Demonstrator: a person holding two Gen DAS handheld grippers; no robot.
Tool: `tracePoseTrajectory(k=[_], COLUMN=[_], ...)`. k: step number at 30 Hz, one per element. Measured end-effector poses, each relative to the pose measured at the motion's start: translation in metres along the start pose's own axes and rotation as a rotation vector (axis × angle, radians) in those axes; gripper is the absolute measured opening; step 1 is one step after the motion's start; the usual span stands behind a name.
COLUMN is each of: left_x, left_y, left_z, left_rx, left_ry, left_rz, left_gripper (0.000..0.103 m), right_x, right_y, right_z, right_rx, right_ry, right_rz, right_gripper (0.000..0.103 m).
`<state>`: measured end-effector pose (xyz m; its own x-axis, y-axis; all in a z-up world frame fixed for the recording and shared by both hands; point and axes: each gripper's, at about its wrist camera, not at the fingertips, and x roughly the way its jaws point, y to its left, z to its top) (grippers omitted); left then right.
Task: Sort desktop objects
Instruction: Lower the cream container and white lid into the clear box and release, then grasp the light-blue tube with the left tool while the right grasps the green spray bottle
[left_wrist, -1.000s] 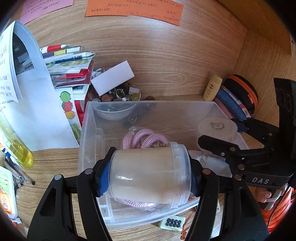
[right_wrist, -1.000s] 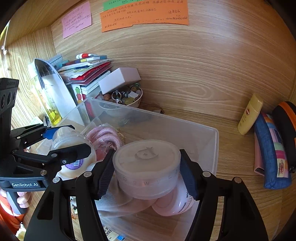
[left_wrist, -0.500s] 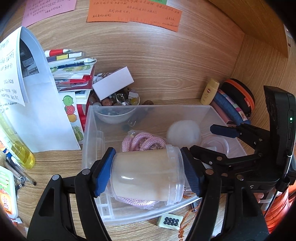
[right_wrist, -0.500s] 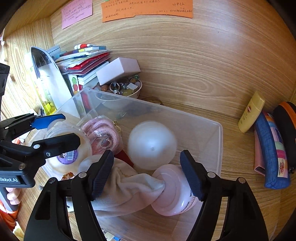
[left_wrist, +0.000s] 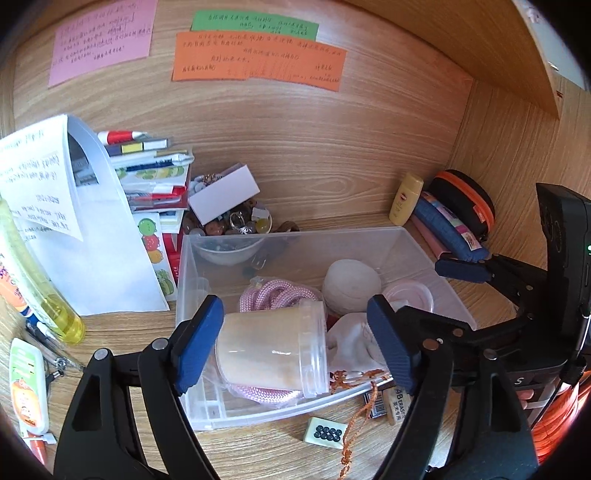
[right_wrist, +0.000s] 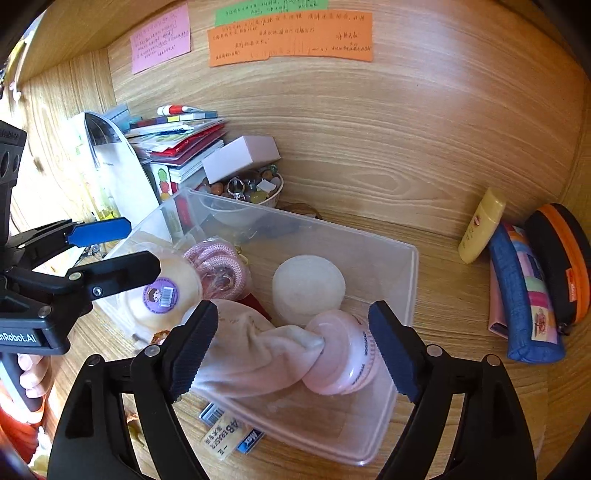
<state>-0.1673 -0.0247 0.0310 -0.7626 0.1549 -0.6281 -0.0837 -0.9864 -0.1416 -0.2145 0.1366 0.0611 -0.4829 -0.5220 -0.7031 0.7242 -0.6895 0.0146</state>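
We are holding the left gripper (left_wrist: 295, 343) over the near end of the clear plastic bin (left_wrist: 424, 254). Its fingers (left_wrist: 197, 343) are standing spread apart, and the beige jar (left_wrist: 269, 350) is lying on its side between them inside the bin. The left pad is sitting against the jar's base, while a gap is showing between the jar's clear lid and the right pad, so the jar is resting free.

We are holding the right gripper (right_wrist: 293, 350) over the opposite part of the bin, with its fingers (right_wrist: 391, 350) also spread wide and gripping nothing. Below them, a cream cloth (right_wrist: 251, 354) and a pink round container (right_wrist: 340, 354) are lying in the bin, touching each other. A white round container (right_wrist: 308, 284) is resting just behind them, near the bin's middle. A coiled pink rope (left_wrist: 273, 293) is lying beside the jar, partly under it.

On the counter (left_wrist: 122, 332), just outside the bin's near wall, a mahjong tile (left_wrist: 325, 432) and an eraser (left_wrist: 397, 404) are lying with an orange cord (left_wrist: 354, 424) between them. A yellow tube (right_wrist: 480, 225), a blue pencil case (right_wrist: 524, 295) and an orange-trimmed black case (right_wrist: 561, 258) are leaning near the right wall. A bowl of trinkets (left_wrist: 236, 229) is standing behind the bin, next to a stack of booklets (left_wrist: 155, 173).
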Motion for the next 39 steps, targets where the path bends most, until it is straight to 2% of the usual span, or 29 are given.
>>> tracePoseTrajectory(k=[4, 15, 25, 34, 39], left_x=[-0.013, -0.043, -0.054, -0.063, -0.068], left_y=[-0.006, -0.018, -0.017, -0.015, -0.016], left_z=[-0.002, -0.024, -0.067, -0.112, -0.134], left_rx=[0.014, 0.041, 0.021, 0.015, -0.001], left_ry=[-0.024, -0.039, 0.023, 0.083, 0.114], left_rz=[0.014, 0.078, 0.098, 0.140, 0.135], left_gripper=[0.090, 0.096, 0.097, 0.097, 0.097], right_x=[-0.015, -0.060, -0.082, -0.084, -0.083], right_y=[0.001, 0.012, 0.028, 0.050, 0.067], right_z=[-0.006, -0.033, -0.077, -0.123, -0.145], right_rx=[-0.002, 0.006, 0.022, 0.045, 0.015], right_ry=[-0.014, -0.069, -0.063, -0.010, -0.003], right_rz=[-0.006, 0.006, 0.040, 0.112, 0.104], right_gripper=[0.082, 0.083, 0.083, 0.083, 0.083])
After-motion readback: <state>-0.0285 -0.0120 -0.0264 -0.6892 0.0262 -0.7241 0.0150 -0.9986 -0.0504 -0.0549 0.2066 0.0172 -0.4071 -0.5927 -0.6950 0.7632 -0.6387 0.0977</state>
